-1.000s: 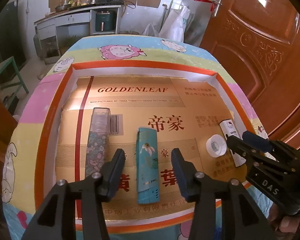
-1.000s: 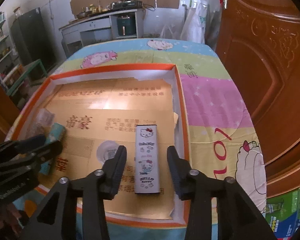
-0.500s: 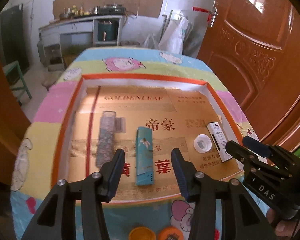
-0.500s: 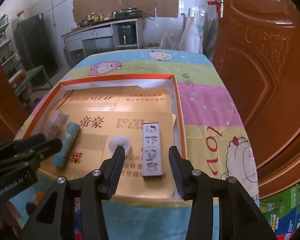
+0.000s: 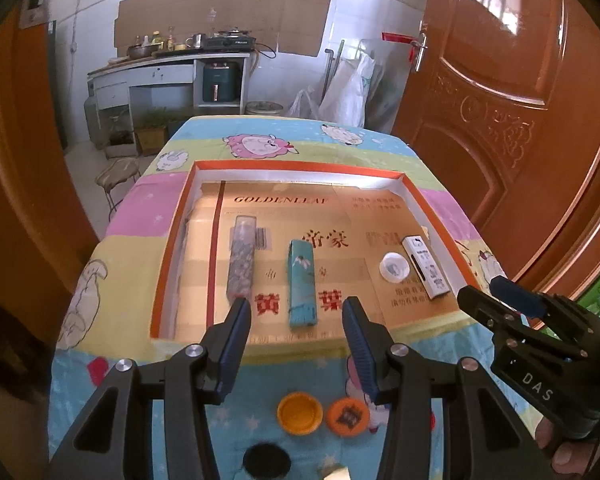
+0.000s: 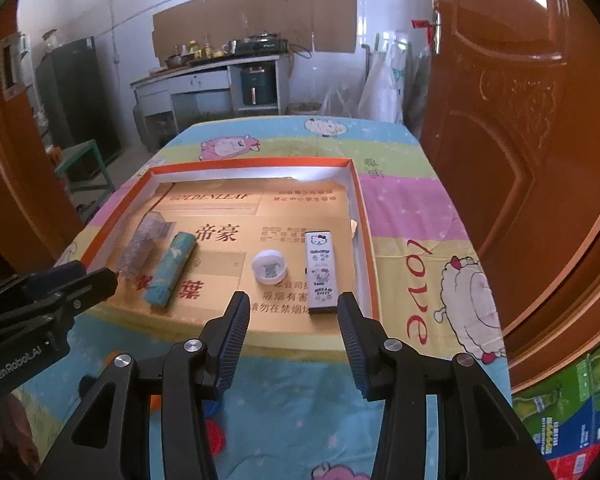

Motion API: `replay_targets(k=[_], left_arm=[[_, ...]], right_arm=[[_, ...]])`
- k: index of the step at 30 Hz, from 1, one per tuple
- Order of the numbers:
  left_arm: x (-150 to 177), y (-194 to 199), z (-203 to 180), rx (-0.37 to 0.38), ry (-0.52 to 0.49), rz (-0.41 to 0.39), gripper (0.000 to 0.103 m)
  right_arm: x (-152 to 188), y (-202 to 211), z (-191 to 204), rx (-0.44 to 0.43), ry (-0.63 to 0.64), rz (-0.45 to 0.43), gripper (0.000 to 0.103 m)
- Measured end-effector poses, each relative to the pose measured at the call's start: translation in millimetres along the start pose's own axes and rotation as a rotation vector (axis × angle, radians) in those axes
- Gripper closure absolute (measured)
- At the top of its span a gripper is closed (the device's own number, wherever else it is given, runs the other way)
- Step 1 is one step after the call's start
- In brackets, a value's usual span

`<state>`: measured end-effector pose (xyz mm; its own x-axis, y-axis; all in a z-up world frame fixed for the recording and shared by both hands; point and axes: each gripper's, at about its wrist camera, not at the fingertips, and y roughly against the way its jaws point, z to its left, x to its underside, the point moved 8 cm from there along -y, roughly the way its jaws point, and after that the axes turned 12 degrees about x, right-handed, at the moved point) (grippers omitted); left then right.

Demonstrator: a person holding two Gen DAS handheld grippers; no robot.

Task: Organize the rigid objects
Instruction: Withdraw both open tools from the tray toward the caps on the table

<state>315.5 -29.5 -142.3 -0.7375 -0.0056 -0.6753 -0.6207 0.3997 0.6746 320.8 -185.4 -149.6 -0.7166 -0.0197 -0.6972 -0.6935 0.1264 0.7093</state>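
Both tools stand with their jaws apart and nothing between them: the left gripper [image 5: 296, 320] hangs above the near edge of the shallow orange-rimmed cardboard tray [image 5: 300, 166], and the right gripper [image 6: 294, 314] hangs over the tray's near right corner. Inside the tray, on its printed gold cardboard floor, four rigid items lie in a loose row, each apart from its neighbour: a long clear box with a floral pattern [image 5: 242, 258] at the left, a teal rectangular box with a flower print [image 5: 301, 282] beside it, a small white round cap [image 5: 394, 267], and a white cartoon-printed rectangular box [image 6: 321, 273] near the right wall. On the striped cartoon tablecloth [image 6: 400, 216] in front of the tray sit two orange round lids [image 5: 299, 413] and a dark round lid, blurred at the lower edge. The likely next step is fetching one of these lids, and the risks lie there: flat, low lids give the pads little to bite, so a shallow pinch could flick one off the table's near edge. The two grippers also hang near each other and could collide if both reach inward.
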Motion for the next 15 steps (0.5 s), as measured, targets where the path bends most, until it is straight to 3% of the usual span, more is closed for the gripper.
replay_targets(k=[15], left_arm=[[40,59,9,-0.029,0.002,-0.046,0.055]], right_arm=[[48,49,16,-0.028,0.016,-0.001,0.056]])
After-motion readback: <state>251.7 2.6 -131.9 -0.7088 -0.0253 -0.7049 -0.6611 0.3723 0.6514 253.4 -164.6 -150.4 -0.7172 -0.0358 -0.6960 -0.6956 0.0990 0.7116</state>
